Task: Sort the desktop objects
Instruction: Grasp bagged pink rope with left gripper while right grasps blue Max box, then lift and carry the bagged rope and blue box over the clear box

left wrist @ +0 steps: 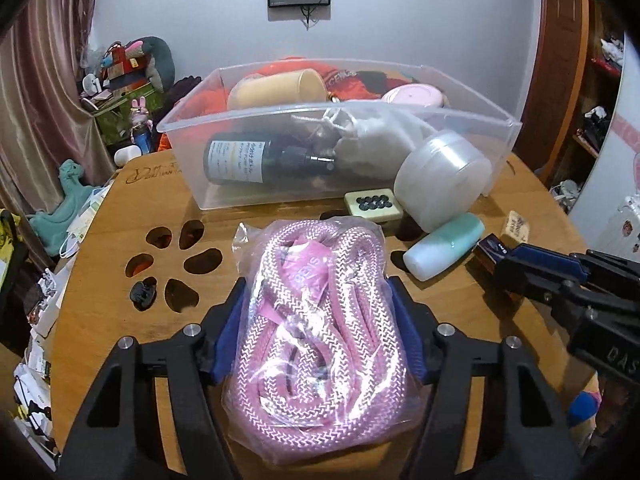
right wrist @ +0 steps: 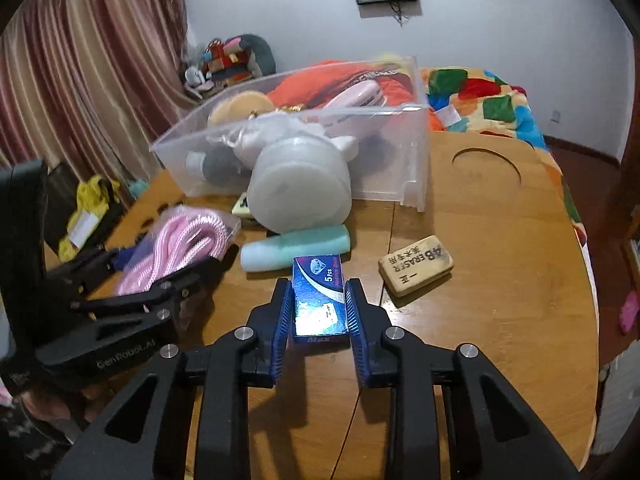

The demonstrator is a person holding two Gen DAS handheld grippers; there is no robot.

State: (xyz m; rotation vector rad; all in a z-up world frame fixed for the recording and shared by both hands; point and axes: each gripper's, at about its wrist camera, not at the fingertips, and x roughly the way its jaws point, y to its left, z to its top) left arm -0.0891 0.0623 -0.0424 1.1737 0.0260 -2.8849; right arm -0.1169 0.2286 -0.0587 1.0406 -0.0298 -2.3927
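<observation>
My left gripper (left wrist: 320, 312) clamped on bagged pink rope (left wrist: 320, 332); my right gripper (right wrist: 318, 304) pads against blue box (right wrist: 319, 300), near clear bin (right wrist: 416, 160) on table (right wrist: 500, 320).

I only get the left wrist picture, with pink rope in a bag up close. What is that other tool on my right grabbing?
Observer: The right tool has its fingers on either side of a small blue box lying on the table.
Visitor: Anything printed on the box?
Observer: It reads "5 Pcs".
Visitor: And the tan block beside it?
Observer: That is an eraser, printed "4B ERASER", lying apart from the box.
</observation>
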